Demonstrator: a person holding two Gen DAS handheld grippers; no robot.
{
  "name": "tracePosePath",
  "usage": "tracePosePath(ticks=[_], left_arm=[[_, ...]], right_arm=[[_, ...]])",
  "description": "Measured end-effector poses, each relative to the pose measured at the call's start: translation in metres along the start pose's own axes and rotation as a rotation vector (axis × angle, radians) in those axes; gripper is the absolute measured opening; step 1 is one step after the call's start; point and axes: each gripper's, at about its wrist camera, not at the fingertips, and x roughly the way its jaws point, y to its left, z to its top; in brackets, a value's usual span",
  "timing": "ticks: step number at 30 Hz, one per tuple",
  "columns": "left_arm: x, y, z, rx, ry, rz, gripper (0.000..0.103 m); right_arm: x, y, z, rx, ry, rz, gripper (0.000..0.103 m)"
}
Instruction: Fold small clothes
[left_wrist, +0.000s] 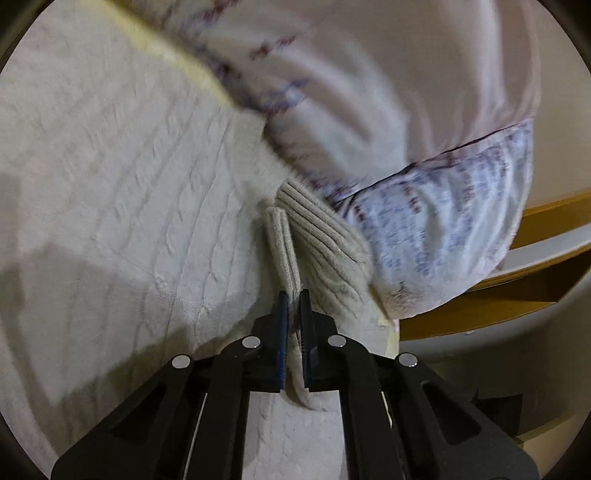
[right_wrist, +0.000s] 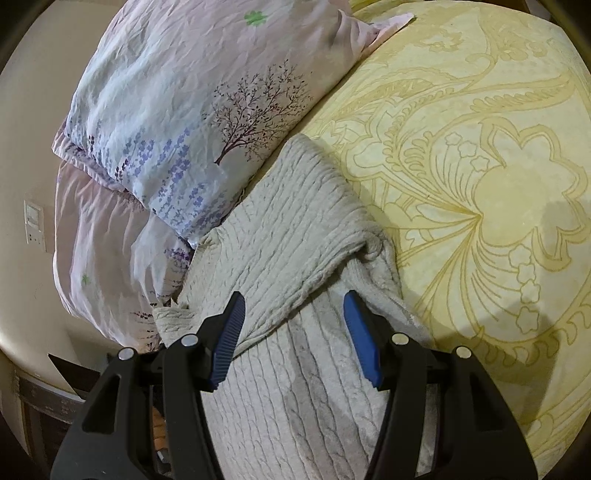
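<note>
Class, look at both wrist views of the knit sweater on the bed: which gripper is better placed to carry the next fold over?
Left. The left gripper is already shut on the sweater's ribbed cuff, so it could likely carry that over. The right gripper is open above the sweater, gripping nothing.

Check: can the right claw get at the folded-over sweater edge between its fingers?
Probably yes: the right claw is open right over the cable-knit sweater, the folded edge lying between its fingers with nothing covering it.
</note>
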Motion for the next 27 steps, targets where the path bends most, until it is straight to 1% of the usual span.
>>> tracePosePath(ticks=[2, 3, 5, 6, 8, 10, 12, 15, 16, 17, 19, 20, 22, 24, 26, 27], left_arm=[[-0.021, -0.007, -0.004, 0.035, -0.061, -0.014, 0.005], [-0.028, -0.010, -0.007, 0.054, -0.083, -0.009, 0.005], [-0.037, -0.012, -0.014, 0.094, -0.125, 0.028, 0.005], [-0.037, -0.010, -0.017, 0.109, -0.129, 0.059, 0.005], [-0.031, 0.000, -0.017, 0.081, -0.109, 0.091, 0.005], [-0.021, 0.013, -0.014, 0.015, -0.072, 0.110, 0.005], [-0.018, 0.018, -0.014, -0.005, -0.058, 0.109, 0.005], [-0.019, 0.020, -0.010, -0.019, -0.047, 0.105, 0.005], [-0.018, 0.021, -0.008, -0.032, -0.040, 0.101, 0.005], [-0.018, 0.022, -0.006, -0.045, -0.037, 0.099, 0.005], [-0.016, 0.024, -0.003, -0.057, -0.033, 0.096, 0.005], [-0.016, 0.024, -0.001, -0.054, -0.035, 0.098, 0.005], [-0.019, 0.017, 0.001, -0.004, -0.049, 0.107, 0.005], [-0.029, 0.005, 0.003, 0.065, -0.092, 0.094, 0.005], [-0.040, -0.002, 0.002, 0.114, -0.135, 0.109, 0.005], [-0.043, 0.000, 0.000, 0.128, -0.145, 0.133, 0.005]], right_arm=[[0.000, -0.001, 0.000, 0.001, -0.008, 0.002, 0.056], [0.001, -0.001, 0.000, 0.003, -0.014, 0.003, 0.056], [0.001, -0.001, 0.000, 0.007, -0.026, 0.000, 0.053], [0.001, -0.001, -0.001, 0.008, -0.030, -0.003, 0.051], [0.002, -0.002, 0.001, 0.012, -0.041, -0.011, 0.045], [0.003, -0.004, 0.002, 0.019, -0.052, -0.014, 0.042], [0.004, -0.006, 0.004, 0.026, -0.060, -0.015, 0.041], [0.008, -0.006, 0.008, 0.021, -0.068, -0.024, 0.037], [0.010, -0.004, 0.010, 0.014, -0.069, -0.034, 0.033], [0.012, -0.003, 0.011, 0.006, -0.070, -0.041, 0.021], [0.016, 0.001, 0.012, -0.015, -0.065, -0.042, 0.010], [0.016, 0.004, 0.011, -0.018, -0.070, -0.034, 0.008], [0.009, 0.011, 0.007, -0.033, -0.097, 0.005, 0.007], [-0.003, 0.022, 0.000, -0.073, -0.139, 0.055, 0.007], [-0.007, 0.026, -0.006, -0.104, -0.160, 0.004, 0.007], [-0.003, 0.024, -0.009, -0.101, -0.145, -0.027, 0.007]])
